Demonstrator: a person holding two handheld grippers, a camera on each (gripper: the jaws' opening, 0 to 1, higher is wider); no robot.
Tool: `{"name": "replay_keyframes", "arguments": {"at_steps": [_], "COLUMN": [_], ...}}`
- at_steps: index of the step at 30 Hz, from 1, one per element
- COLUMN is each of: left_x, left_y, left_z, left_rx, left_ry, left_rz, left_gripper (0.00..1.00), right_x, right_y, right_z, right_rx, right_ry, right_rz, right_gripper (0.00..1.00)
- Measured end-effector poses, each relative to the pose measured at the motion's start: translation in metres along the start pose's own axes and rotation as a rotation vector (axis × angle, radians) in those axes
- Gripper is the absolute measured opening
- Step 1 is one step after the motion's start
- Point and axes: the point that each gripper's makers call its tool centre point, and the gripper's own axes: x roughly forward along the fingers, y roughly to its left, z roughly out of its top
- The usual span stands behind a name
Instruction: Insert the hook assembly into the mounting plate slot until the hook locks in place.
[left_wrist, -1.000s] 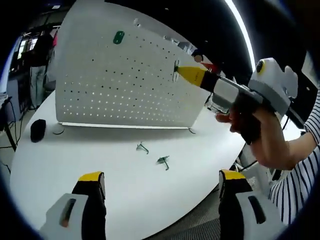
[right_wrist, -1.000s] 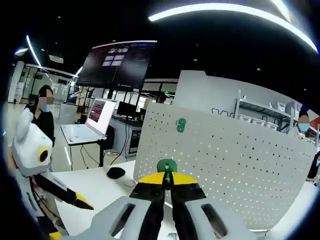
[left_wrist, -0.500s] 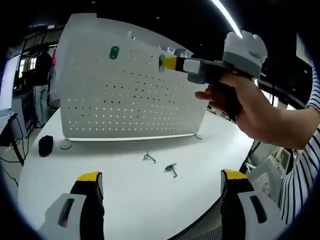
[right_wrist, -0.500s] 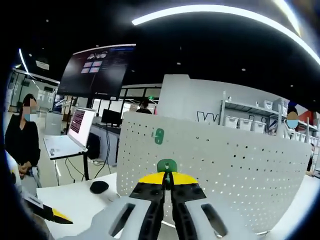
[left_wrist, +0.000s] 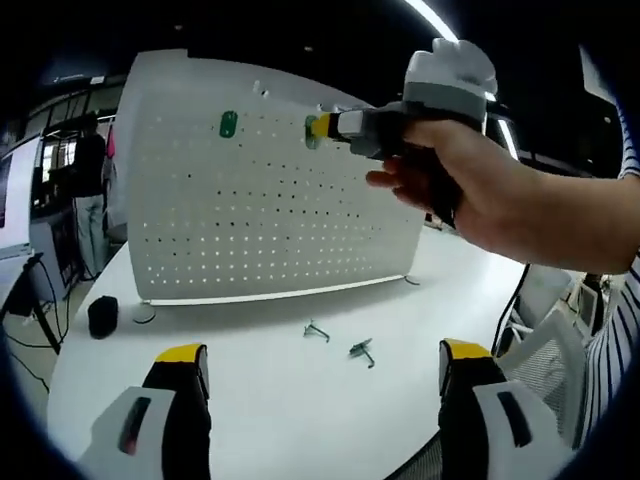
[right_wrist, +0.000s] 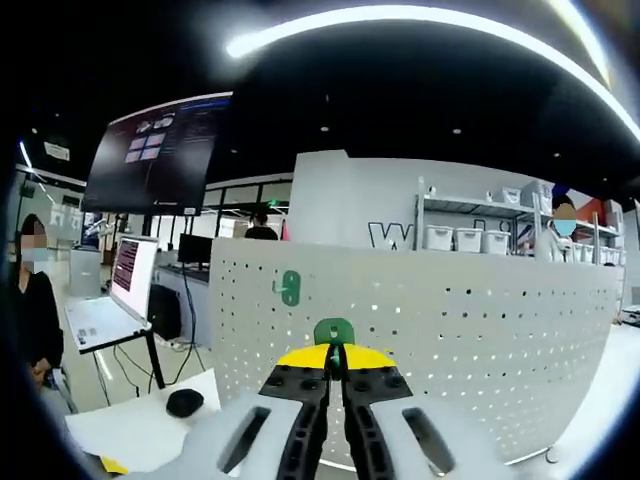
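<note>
A white pegboard plate (left_wrist: 250, 190) stands upright on the round white table (left_wrist: 260, 400); a green hook (left_wrist: 228, 124) is fixed near its top. My right gripper (left_wrist: 318, 127) is held high against the board's upper edge, shut on a second green hook (left_wrist: 310, 131). In the right gripper view that held hook (right_wrist: 334, 331) pokes up from my right gripper (right_wrist: 335, 352), close to the pegboard (right_wrist: 480, 340), with the mounted hook (right_wrist: 289, 288) up to its left. My left gripper (left_wrist: 325, 380) hangs open over the table's near side.
Two loose metal hooks (left_wrist: 316, 331) (left_wrist: 362, 350) lie on the table in front of the board. A black mouse (left_wrist: 102, 315) rests at the table's left. A person's hand (left_wrist: 500, 200) holds the right gripper. A person (right_wrist: 35, 300) sits at far left by a laptop (right_wrist: 125, 285).
The right gripper with its hook has moved left and up along the board, nearer the mounted hook. The left gripper stays open; its view has shifted a little.
</note>
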Motion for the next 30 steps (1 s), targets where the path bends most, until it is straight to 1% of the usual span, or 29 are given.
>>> {"name": "replay_keyframes", "arguments": {"at_steps": [1,3,4,7,8,10,12,15,18,22,24,26,28,30], "left_x": [0.002,0.003,0.003,0.003,0.003,0.003,0.003,0.003,0.003,0.002,0.001,0.002,0.002,0.001], "left_y": [-0.001,-0.003,-0.005,-0.007,-0.006,-0.005,-0.001,0.001,0.001,0.005,0.007,0.008,0.009,0.013], "left_z": [-0.002,-0.004,-0.005,-0.006,-0.006,-0.007,-0.006,-0.007,-0.007,-0.009,-0.009,-0.010,-0.012,-0.013], "left_rx": [0.000,0.026,0.031,0.054,0.054,0.030,0.011,-0.002,-0.004,-0.010,-0.020,-0.026,-0.018,0.000], "left_ry": [0.000,0.017,0.017,0.026,0.025,0.026,0.019,0.020,0.022,0.033,0.030,0.037,0.045,0.051], "left_rz": [0.000,-0.003,-0.008,-0.013,-0.013,-0.014,-0.010,-0.003,-0.002,0.007,0.012,0.014,0.018,0.044], "left_gripper": [0.97,0.94,0.95,0.94,0.94,0.94,0.94,0.94,0.94,0.93,0.94,0.94,0.94,0.94], "right_x": [0.003,0.009,0.013,0.021,0.023,0.029,0.035,0.044,0.052,0.061,0.065,0.070,0.075,0.079], "right_y": [0.000,0.000,-0.002,-0.002,-0.001,0.000,0.000,0.001,0.000,-0.002,-0.003,-0.002,-0.001,0.001], "right_z": [0.000,0.000,0.002,0.005,0.006,0.010,0.014,0.018,0.018,0.021,0.025,0.025,0.023,0.021], "right_rx": [0.002,0.021,0.045,0.077,0.085,0.112,0.121,0.119,0.109,0.124,0.095,0.099,0.107,0.107], "right_ry": [0.000,-0.001,-0.009,-0.018,-0.021,-0.039,-0.053,-0.072,-0.076,-0.089,-0.110,-0.110,-0.111,-0.111], "right_rz": [-0.005,-0.019,-0.035,-0.052,-0.051,-0.052,-0.061,-0.068,-0.082,-0.099,-0.117,-0.119,-0.127,-0.135], "right_gripper": [0.01,0.01,0.01,0.01,0.01,0.01,0.01,0.01,0.01,0.01,0.01,0.01,0.01,0.01]}}
